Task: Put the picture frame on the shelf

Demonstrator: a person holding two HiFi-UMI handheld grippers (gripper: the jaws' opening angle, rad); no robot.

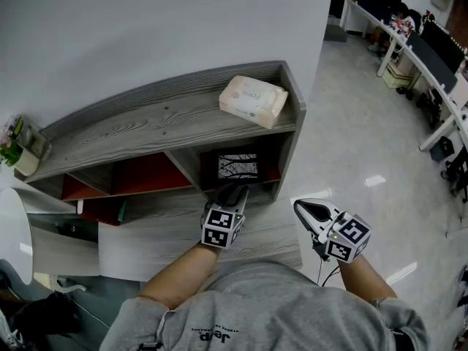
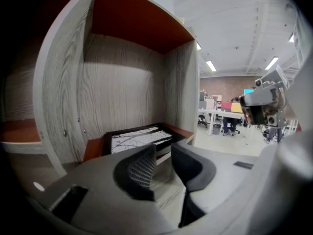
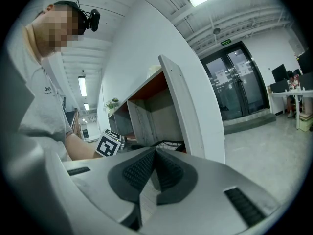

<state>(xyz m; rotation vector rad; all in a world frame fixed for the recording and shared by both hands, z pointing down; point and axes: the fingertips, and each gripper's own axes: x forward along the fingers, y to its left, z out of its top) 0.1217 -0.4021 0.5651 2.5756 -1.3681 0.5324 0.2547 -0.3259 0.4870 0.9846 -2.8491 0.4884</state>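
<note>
The black picture frame (image 1: 238, 167) with a pale tree print lies flat on the red floor of the shelf's right-hand compartment. In the left gripper view the picture frame (image 2: 139, 137) rests just beyond the jaws. My left gripper (image 1: 232, 190) hovers at the mouth of that compartment, its jaws apart; only the wooden ledge shows between them, and they touch nothing (image 2: 164, 153). My right gripper (image 1: 301, 207) hangs to the right of the shelf's side wall with its jaws shut on nothing (image 3: 155, 153).
The grey wood shelf unit (image 1: 146, 123) stands against a white wall, with a tissue pack (image 1: 253, 101) on its top board and a small potted plant (image 1: 14, 146) at the far left. A lower wooden ledge (image 1: 183, 240) juts out in front. Office desks (image 1: 431, 57) stand at the right.
</note>
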